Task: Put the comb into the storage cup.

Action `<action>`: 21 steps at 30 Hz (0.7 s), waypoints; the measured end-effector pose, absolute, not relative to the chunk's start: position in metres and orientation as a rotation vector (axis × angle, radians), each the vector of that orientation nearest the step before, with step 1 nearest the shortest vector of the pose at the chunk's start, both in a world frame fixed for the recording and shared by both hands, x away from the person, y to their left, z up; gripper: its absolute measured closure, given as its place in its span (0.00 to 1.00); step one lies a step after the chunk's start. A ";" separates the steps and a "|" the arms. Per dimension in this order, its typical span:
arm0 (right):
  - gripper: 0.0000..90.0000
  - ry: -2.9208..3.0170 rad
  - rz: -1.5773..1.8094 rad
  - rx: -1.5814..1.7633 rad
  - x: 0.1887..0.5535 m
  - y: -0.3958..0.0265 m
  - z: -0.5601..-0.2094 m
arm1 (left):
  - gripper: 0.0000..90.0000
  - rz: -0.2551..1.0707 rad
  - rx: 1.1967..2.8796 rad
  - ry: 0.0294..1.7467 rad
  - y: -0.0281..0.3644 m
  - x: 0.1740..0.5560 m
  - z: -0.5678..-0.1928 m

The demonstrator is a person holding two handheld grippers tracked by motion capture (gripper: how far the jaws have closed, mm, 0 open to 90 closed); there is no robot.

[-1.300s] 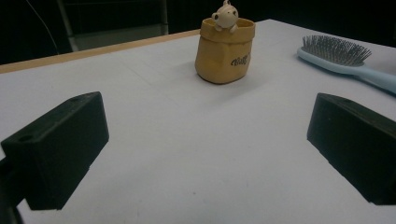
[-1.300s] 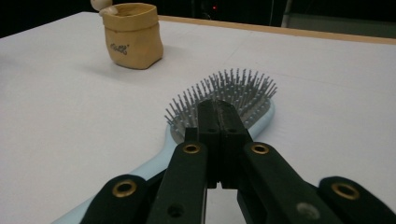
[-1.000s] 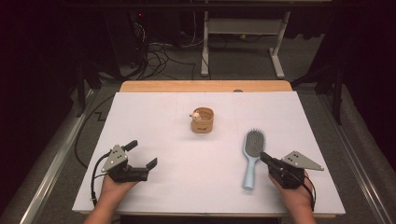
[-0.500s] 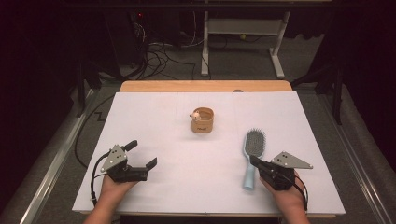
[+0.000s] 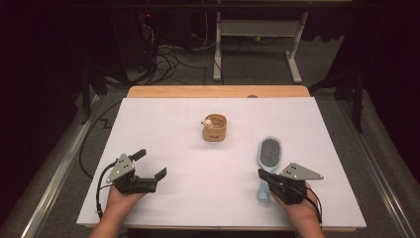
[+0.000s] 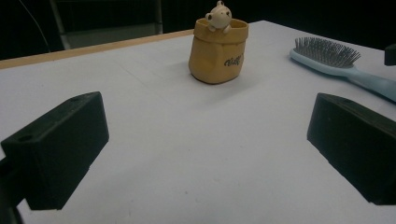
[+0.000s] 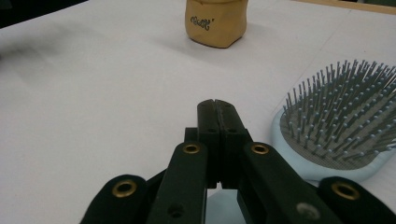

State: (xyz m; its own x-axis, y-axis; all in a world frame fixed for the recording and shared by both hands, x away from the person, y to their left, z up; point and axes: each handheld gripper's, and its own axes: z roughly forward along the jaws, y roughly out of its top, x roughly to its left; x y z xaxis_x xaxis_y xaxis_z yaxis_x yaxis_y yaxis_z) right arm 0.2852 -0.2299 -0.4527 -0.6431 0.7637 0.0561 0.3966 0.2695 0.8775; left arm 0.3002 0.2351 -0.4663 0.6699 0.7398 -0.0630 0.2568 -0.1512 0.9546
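Two claws sit near the front edge of the white tabletop, and we take the light blue hairbrush as the thing in hand. From the high view we see the right claw at the near right, its jaws pressed together with nothing between them, its tip just at the left side of the hairbrush handle. We cannot tell from above whether it touches the handle. The brush lies lengthwise, bristled head toward the far side, handle toward the person's right hand.

Well to the left, the left claw rests released, jaws spread wide and empty, held by the left hand. A tan pouch-shaped holder with a small bear figure on its rim stands near the middle of the tabletop, farther off than both claws and apart from the brush.

Riding on the right claw, the right gripper view gives us what the high view cannot: the two jaws meet flush along a thin seam, and the brush head, bristles up, lies just to the right of the tip. The holder stands beyond.

Along the left claw, the left gripper view shows the bare white surface between its jaws, the holder straight ahead, and the hairbrush at far right.
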 end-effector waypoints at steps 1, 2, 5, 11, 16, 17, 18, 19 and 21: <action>1.00 2.171 1.328 1.053 0.285 -0.230 -0.453 | 0.00 0.513 1.715 0.812 0.236 0.300 -0.466; 1.00 2.174 1.323 1.050 0.285 -0.229 -0.453 | 0.00 0.514 1.714 0.813 0.236 0.300 -0.466; 1.00 2.193 1.307 1.040 0.285 -0.228 -0.454 | 0.00 0.513 1.711 0.809 0.237 0.300 -0.465; 1.00 2.233 1.295 1.031 0.286 -0.226 -0.456 | 0.00 0.512 1.713 0.809 0.237 0.300 -0.465; 1.00 2.258 1.278 1.033 0.287 -0.226 -0.457 | 0.00 0.522 1.705 0.817 0.238 0.301 -0.465; 1.00 2.263 1.275 1.034 0.287 -0.226 -0.458 | 0.00 0.522 1.705 0.817 0.238 0.301 -0.465; 1.00 2.272 1.267 1.028 0.287 -0.226 -0.458 | 0.00 0.522 1.705 0.819 0.238 0.301 -0.465; 1.00 2.281 1.259 1.029 0.287 -0.225 -0.458 | 0.00 0.520 1.707 0.820 0.239 0.300 -0.465; 1.00 2.296 1.247 1.021 0.287 -0.225 -0.458 | 0.00 0.519 1.706 0.819 0.238 0.300 -0.465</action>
